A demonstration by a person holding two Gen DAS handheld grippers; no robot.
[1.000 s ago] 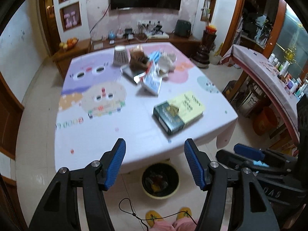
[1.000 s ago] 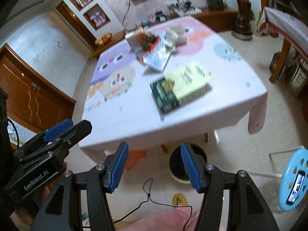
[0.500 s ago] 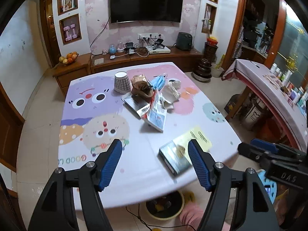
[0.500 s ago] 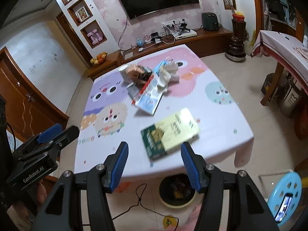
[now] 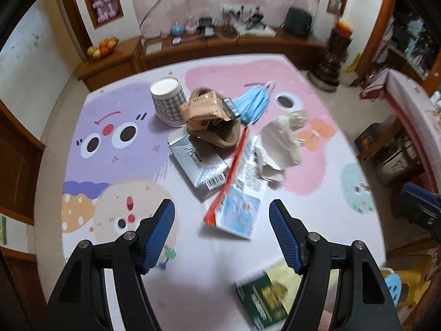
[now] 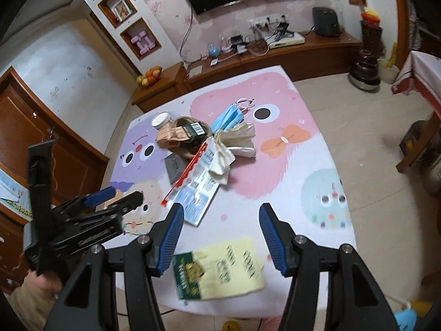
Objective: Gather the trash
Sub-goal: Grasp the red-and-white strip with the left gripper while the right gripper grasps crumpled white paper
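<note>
A heap of trash lies mid-table on the cartoon tablecloth (image 5: 115, 149): a checked paper cup (image 5: 166, 102), a crumpled brown carton (image 5: 209, 118), blue face masks (image 5: 253, 102), a silver box (image 5: 198, 162), crumpled white paper (image 5: 281, 143) and a flat red-and-blue packet (image 5: 237, 201). My left gripper (image 5: 220, 215) hangs open above the packet's near end, nothing between its pads. My right gripper (image 6: 220, 220) is open and empty too, over bare cloth just right of the packet (image 6: 193, 193). The right wrist view shows the left gripper (image 6: 113, 201) at the left of the table.
A green book with a yellow sheet (image 6: 217, 270) lies near the table's front edge, under my right gripper. A wooden TV cabinet (image 6: 275, 55) runs along the back wall. Another covered table (image 5: 413, 104) stands at the right, a blue stool (image 6: 405, 317) by the near corner.
Both grippers moved forward from above the table's near edge and the floor bin to over the table, so the trash heap is much closer. The left jaws stand slightly wider.
</note>
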